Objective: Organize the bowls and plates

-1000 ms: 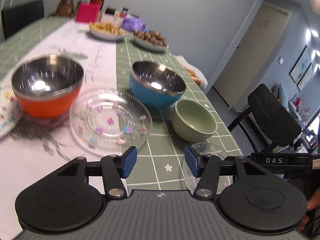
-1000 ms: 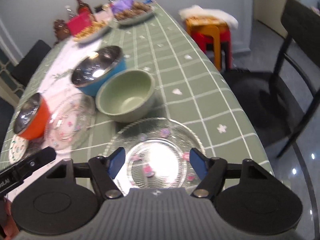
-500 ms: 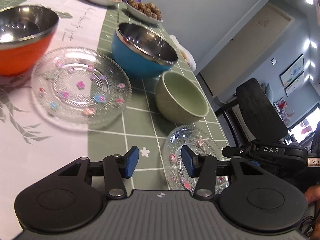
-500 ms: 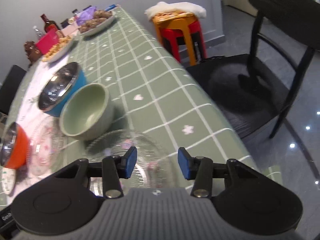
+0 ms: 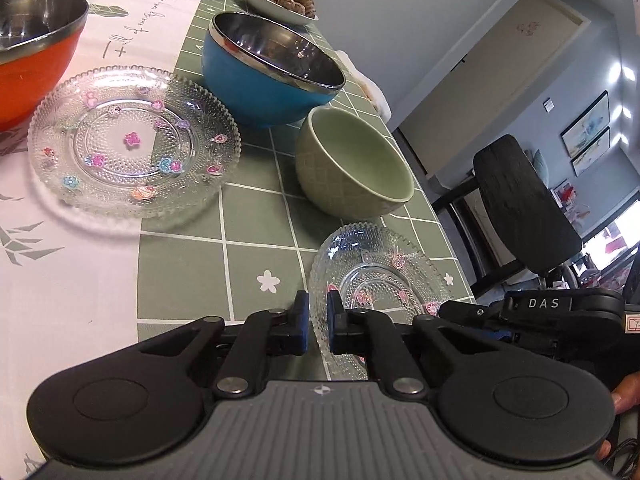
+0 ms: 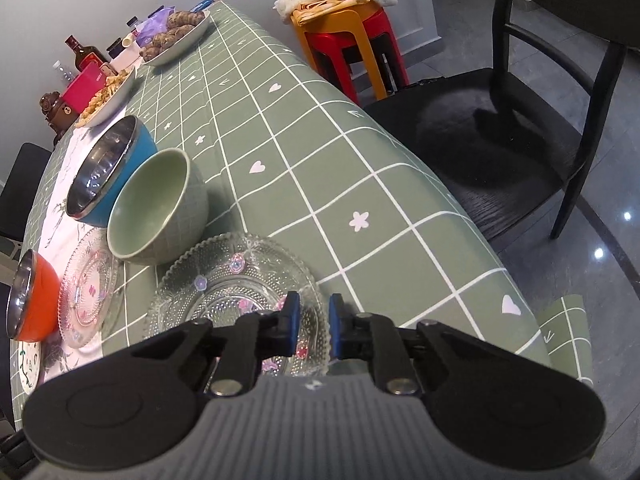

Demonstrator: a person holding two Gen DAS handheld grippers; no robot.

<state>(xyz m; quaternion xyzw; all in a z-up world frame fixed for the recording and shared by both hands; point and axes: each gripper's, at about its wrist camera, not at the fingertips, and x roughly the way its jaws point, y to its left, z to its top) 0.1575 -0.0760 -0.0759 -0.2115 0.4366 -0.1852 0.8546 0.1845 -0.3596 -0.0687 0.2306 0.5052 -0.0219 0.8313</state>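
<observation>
1. Both tools are right at the near glass plate (image 5: 380,280). The left gripper (image 5: 318,322) has its blue pads drawn narrow over the plate's near-left rim, and the right gripper (image 6: 311,326) is just as narrow over its near-right rim. Whether either set of pads actually bites the glass, I cannot tell.
2. Two glass plates in all: the second glass plate (image 5: 132,140) sits to the left, a little farther out, partly on the white runner (image 5: 60,280).
3. Three bowls, counted: the green bowl (image 5: 356,168) just beyond the near plate, the blue bowl (image 5: 268,68) behind it, the orange bowl (image 5: 32,52) far left beside the second plate.
4. Farther up the green checked tablecloth (image 6: 320,160), two food dishes (image 6: 176,36), with bottles behind them.
5. Off the right edge: one black chair (image 6: 520,140), and stacked stools (image 6: 348,40).
</observation>
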